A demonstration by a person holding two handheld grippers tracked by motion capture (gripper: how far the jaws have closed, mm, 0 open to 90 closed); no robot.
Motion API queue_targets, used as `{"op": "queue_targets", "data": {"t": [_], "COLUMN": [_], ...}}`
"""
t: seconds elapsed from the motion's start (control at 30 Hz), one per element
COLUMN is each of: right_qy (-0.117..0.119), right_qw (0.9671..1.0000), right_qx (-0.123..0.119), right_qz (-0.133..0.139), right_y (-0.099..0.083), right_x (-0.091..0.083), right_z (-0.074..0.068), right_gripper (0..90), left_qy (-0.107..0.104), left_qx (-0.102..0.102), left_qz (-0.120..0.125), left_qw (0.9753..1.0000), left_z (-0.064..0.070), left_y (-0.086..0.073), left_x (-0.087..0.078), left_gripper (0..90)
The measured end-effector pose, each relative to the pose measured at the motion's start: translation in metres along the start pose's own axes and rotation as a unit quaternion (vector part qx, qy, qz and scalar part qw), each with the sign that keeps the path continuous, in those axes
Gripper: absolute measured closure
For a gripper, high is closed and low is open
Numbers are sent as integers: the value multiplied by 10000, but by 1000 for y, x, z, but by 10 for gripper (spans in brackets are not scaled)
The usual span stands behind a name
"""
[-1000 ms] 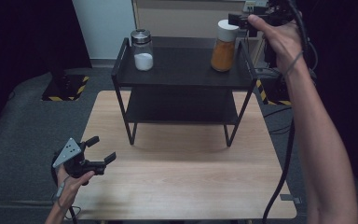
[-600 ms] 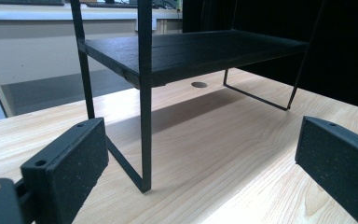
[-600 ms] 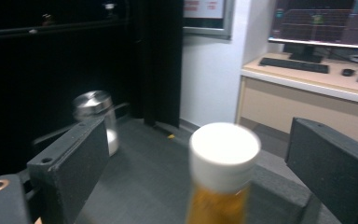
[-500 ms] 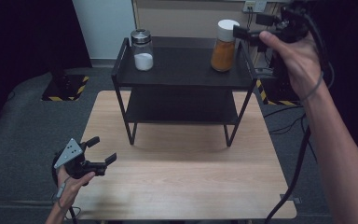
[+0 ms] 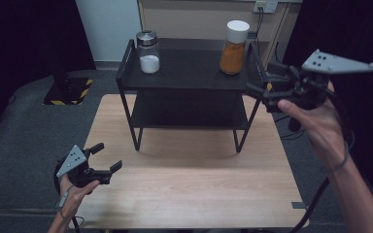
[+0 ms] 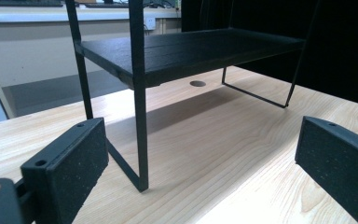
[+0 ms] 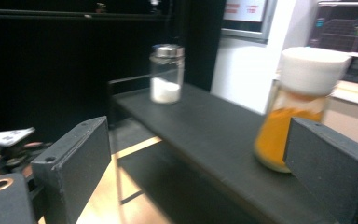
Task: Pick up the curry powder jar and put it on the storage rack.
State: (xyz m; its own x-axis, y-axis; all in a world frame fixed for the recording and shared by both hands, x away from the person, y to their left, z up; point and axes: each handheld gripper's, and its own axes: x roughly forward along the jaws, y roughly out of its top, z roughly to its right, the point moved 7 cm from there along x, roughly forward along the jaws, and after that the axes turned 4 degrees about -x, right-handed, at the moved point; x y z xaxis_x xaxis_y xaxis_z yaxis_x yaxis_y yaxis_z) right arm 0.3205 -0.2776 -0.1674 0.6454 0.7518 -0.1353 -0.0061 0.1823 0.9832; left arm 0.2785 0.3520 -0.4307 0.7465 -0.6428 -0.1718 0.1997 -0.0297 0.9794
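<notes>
Orange powder fills the white-capped jar (image 5: 234,46), unlabelled, on the shelf top (image 5: 189,68) just ahead of the released right gripper (image 5: 262,92); its base is cut off by one jaw in the right gripper view. Left gripper (image 5: 108,158) hangs released too.

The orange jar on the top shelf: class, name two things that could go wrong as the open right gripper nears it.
1. The orange jar is tall and stands near the shelf's right end; a nudge from one jaw of the right gripper could tip it or push it off.
2. The right gripper view is blurred, which suggests quick motion; the gripper might strike the shelf rail beside the jar before closing.
</notes>
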Motion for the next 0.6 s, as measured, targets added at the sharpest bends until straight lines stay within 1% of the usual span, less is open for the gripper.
{"op": "queue_targets", "data": {"t": [0.03,0.1,0.2,0.27,0.37,0.5,0.6], "right_qy": [27,45,92,114,131,163,81], "right_qw": [10000,9999,9995,9992,9989,9988,9985], "right_qx": [-19,-145,-251,-299,-343,-328,-428], "right_qz": [8,-47,-188,-247,-296,-317,-342], "right_y": [-4,-11,-22,-30,-42,-54,-61], "right_x": [-2,-5,-7,-8,-9,-10,-10], "right_z": [-5,-14,-24,-30,-37,-41,-45], "right_gripper": [77,75,71,70,69,65,65], "left_qy": [0,10,32,38,37,36,33], "left_qx": [20,55,103,99,105,120,129], "left_qz": [-3,-24,-48,-51,-44,-46,-53], "left_qw": [10000,10000,9999,9999,9999,9999,9999], "left_z": [1,2,3,3,4,5,5], "left_y": [0,0,1,1,1,1,1], "left_x": [0,-1,-1,-1,-1,-1,-2], "left_gripper": [16,16,16,16,16,16,16]}}
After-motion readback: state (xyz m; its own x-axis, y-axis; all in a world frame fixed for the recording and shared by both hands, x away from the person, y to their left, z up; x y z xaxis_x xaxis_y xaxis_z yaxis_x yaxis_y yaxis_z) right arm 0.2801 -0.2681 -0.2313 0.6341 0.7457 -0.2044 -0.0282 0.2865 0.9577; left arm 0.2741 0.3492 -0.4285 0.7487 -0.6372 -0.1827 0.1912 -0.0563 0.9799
